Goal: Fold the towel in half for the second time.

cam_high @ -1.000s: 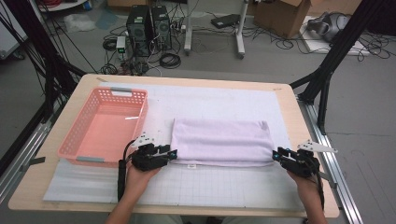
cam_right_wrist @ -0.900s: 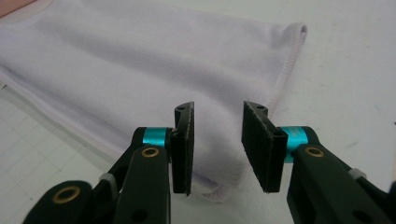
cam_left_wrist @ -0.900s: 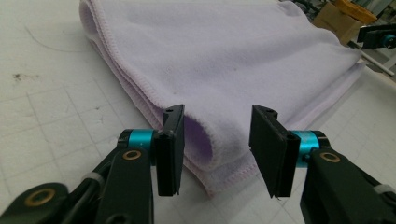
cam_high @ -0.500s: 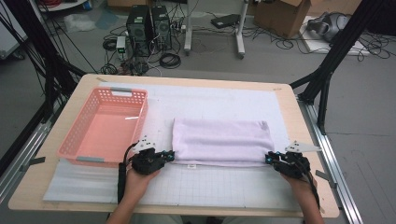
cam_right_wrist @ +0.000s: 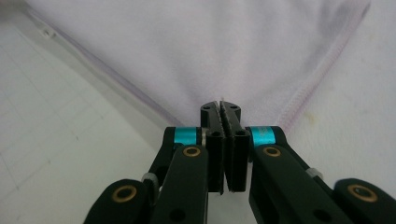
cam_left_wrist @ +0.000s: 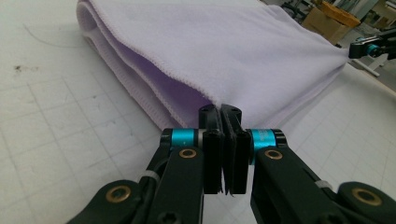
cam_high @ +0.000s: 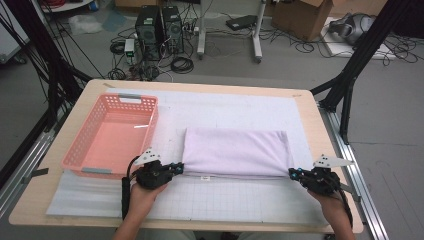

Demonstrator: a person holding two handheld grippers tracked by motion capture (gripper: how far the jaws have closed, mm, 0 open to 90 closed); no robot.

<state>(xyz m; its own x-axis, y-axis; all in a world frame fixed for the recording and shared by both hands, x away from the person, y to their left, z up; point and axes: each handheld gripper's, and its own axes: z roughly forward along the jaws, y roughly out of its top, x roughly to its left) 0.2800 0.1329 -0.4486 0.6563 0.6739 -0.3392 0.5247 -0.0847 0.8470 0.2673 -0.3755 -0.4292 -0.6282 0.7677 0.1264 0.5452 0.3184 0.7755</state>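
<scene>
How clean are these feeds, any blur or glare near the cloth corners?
High view: soft and low-detail, with a small glare streak in the basket. Left gripper view: cloth sharp near the tool, far background blurred. Right gripper view: evenly lit, cloth slightly washed out.

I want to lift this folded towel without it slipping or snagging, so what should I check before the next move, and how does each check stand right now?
1. Left gripper shut on the near left corner of the lavender towel: ok, jaws just closed on the cloth.
2. Right gripper shut on the near right corner: ok, cloth edge pinched between the jaws.
3. All folded layers caught at each corner: cannot tell.
4. Towel lying flat and folded on the white mat: ok.
5. Pink basket apart from the towel, nothing in it: ok.
6. Both hands level along the near edge: ok.
</scene>
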